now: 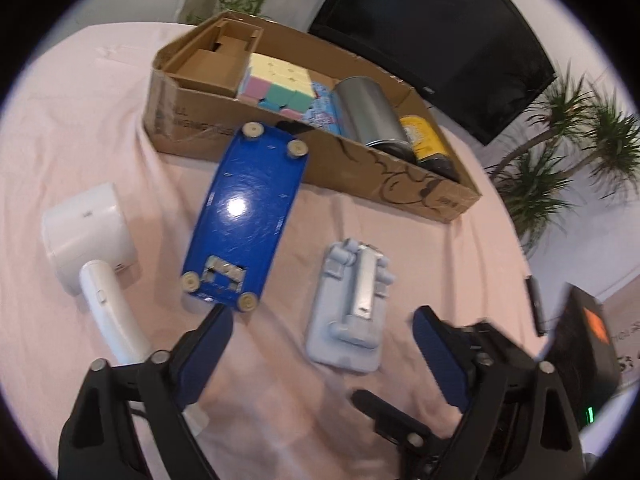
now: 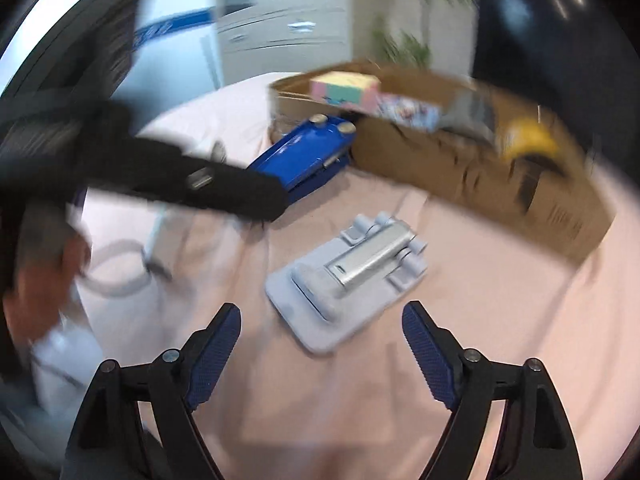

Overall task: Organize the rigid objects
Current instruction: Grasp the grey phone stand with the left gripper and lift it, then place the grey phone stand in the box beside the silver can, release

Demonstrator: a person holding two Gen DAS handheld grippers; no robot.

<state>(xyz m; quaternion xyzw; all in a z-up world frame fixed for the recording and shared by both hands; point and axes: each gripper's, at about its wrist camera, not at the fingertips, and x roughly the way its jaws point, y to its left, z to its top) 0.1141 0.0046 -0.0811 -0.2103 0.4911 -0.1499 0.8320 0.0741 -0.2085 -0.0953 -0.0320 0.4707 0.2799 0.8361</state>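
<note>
Four things sit in the brown cardboard box (image 1: 360,160): pastel puzzle cube (image 1: 276,80), patterned blue packet (image 1: 322,110), grey metal can (image 1: 370,110), yellow tin (image 1: 428,144). Left gripper (image 1: 320,336) and right gripper (image 2: 322,328) gape wide, empty, over the pale-blue folding stand (image 1: 352,304) on the pink cloth (image 1: 80,120).

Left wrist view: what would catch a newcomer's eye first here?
The glossy blue case lies on the pink cloth with its far end against the cardboard box. The box holds a pastel puzzle cube, a silver can and a yellow-labelled can. A pale grey folding stand lies flat nearer the camera, and a white hair dryer at the left.
</note>
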